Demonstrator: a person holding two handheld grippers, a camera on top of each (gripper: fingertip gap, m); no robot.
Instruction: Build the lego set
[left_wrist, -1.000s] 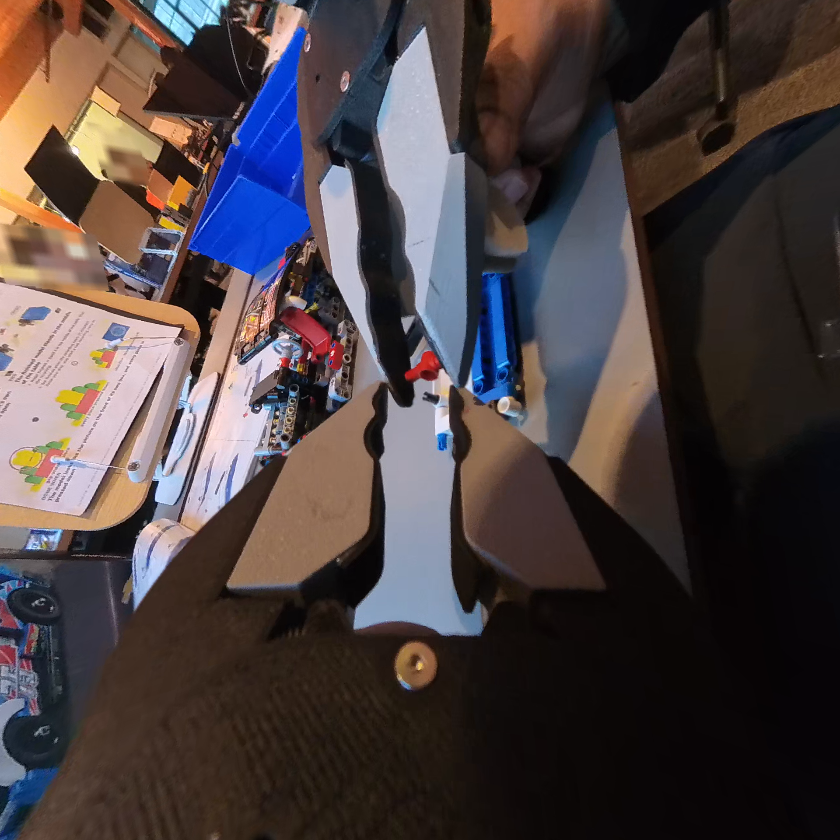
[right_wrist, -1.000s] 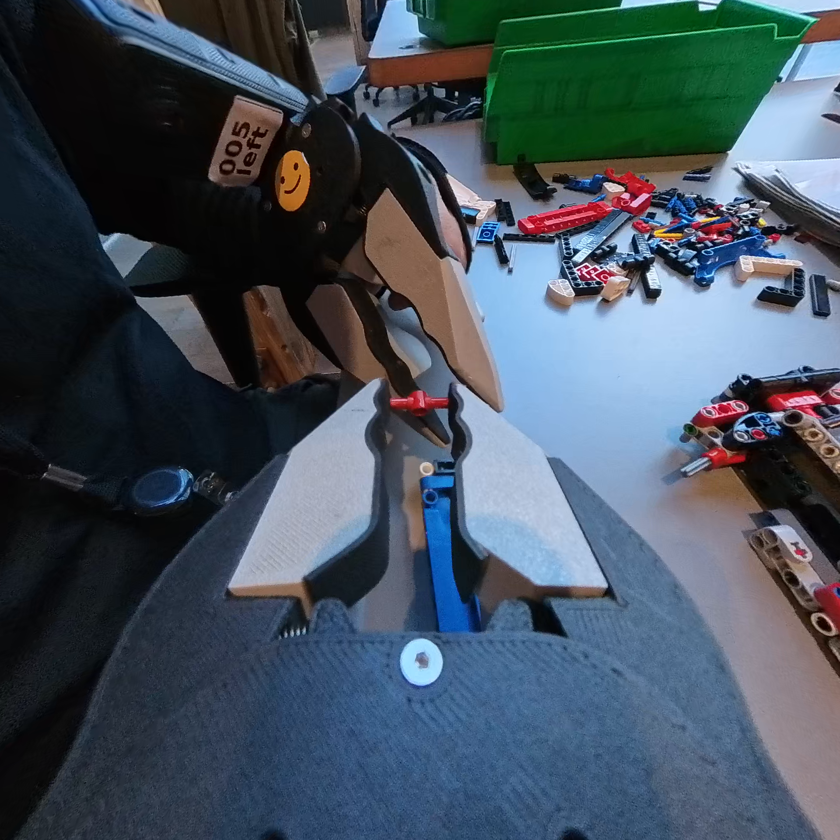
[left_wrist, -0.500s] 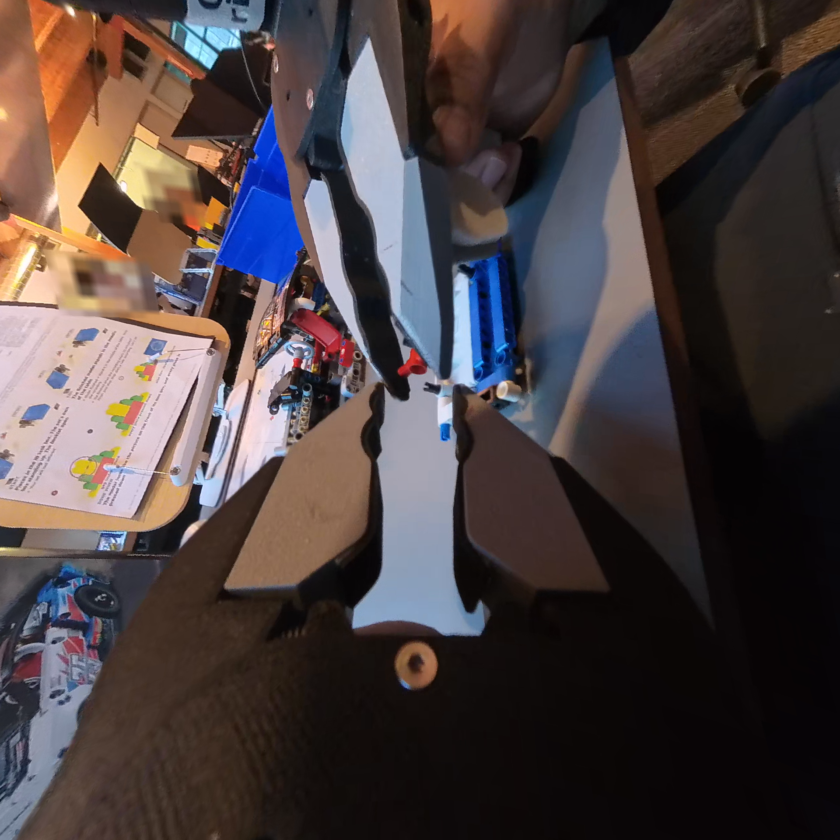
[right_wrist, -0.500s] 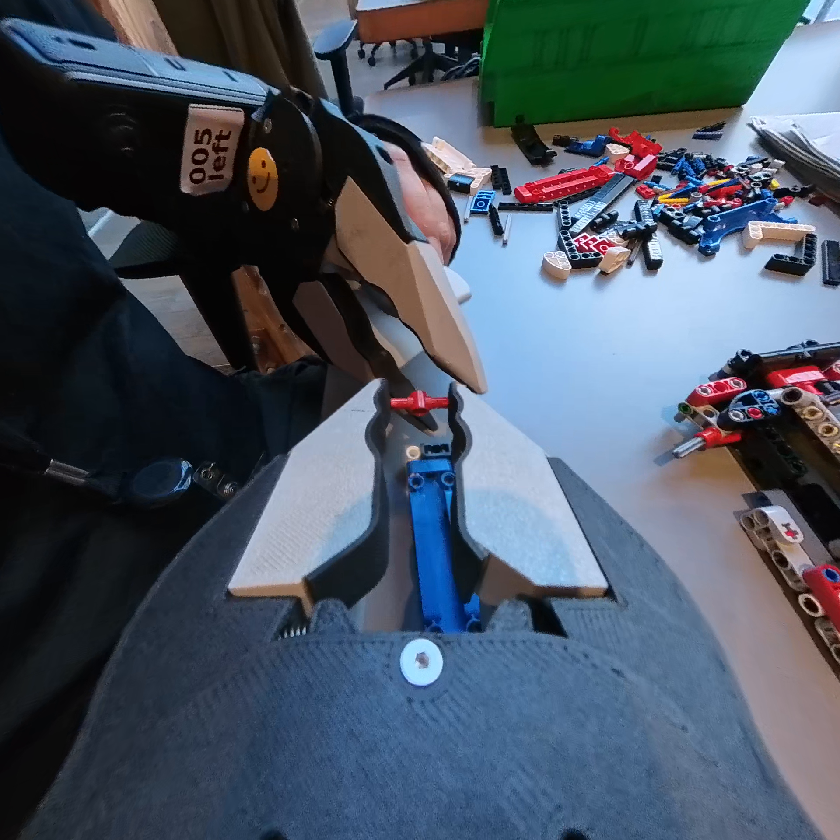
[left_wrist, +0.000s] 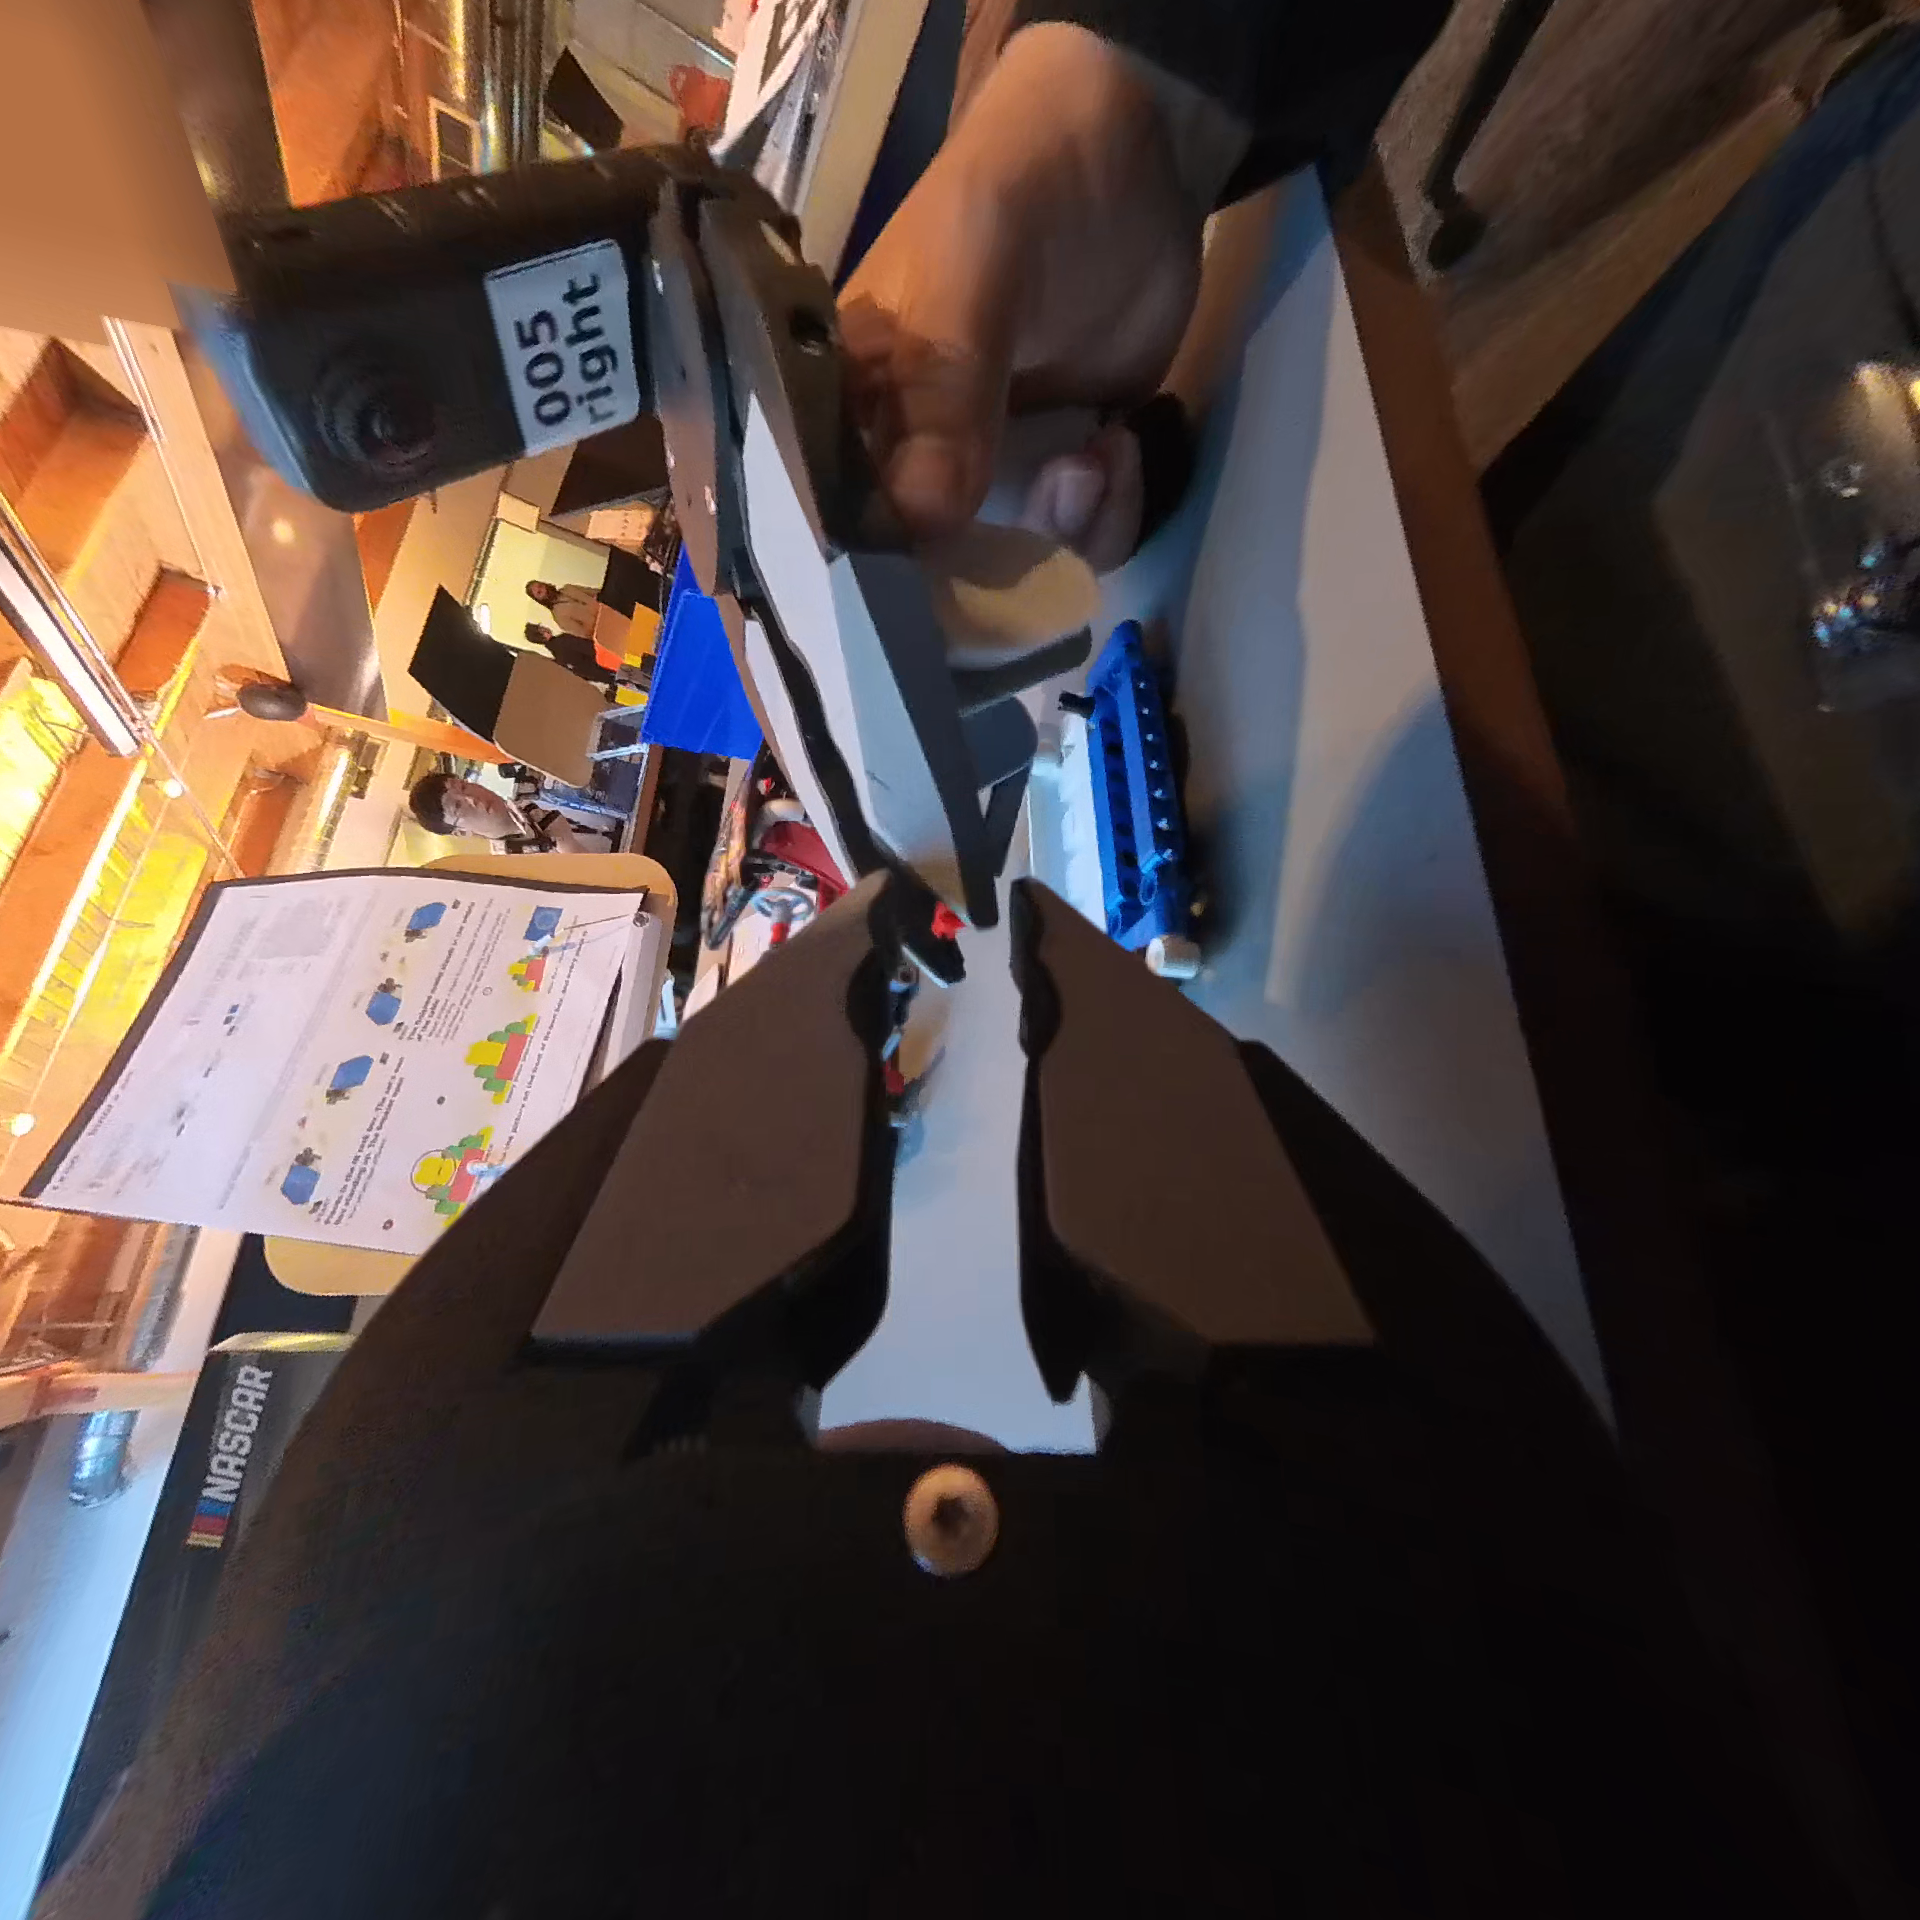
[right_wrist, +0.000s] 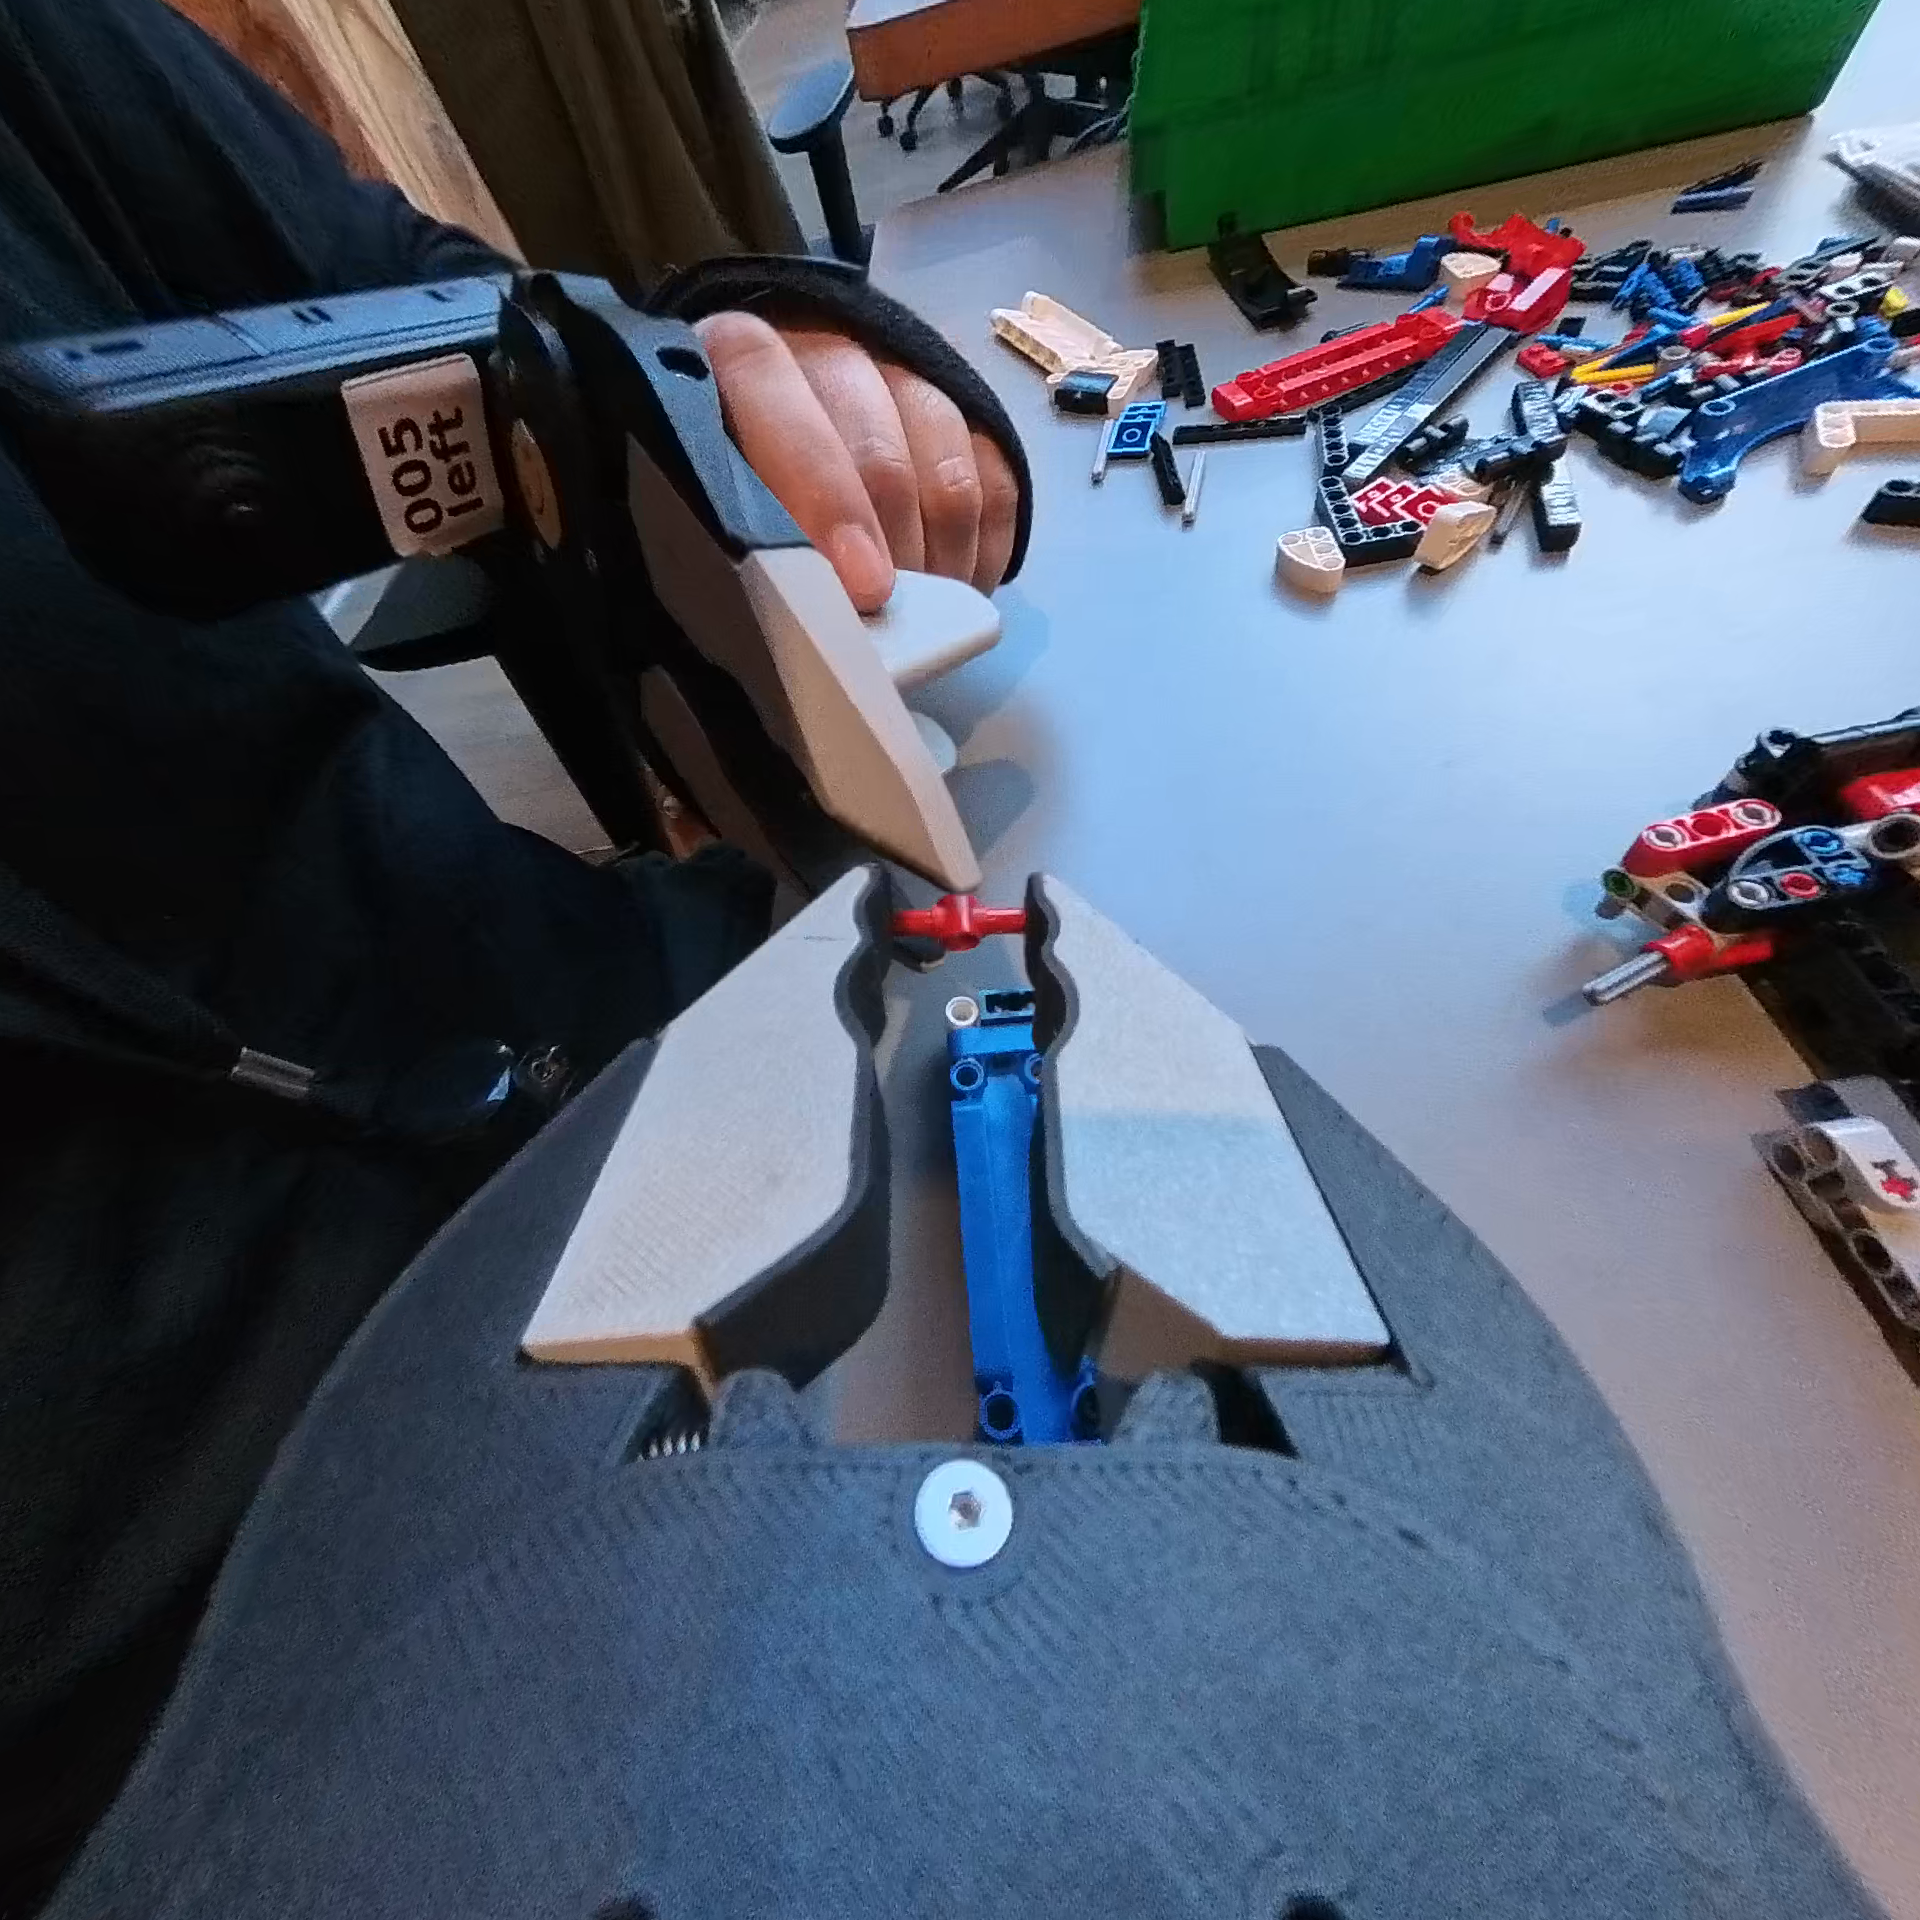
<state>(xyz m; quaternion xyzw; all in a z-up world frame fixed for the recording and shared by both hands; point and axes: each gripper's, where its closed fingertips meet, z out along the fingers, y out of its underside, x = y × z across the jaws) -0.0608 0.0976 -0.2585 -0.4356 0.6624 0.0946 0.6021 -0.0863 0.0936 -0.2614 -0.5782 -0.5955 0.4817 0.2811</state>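
A red axle pin is pinched crosswise by the right gripper; the left gripper is held narrowly parted around it.

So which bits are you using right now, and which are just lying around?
In use:
right claw pinching the small red pin
left claw, open, tips at the pin
blue beam underneath

Lying about:
loose parts pile
green bin
instruction sheet

A small axle pin sat crosswise between the right gripper's fingertips, above a long beam on the table, loose pieces far right.
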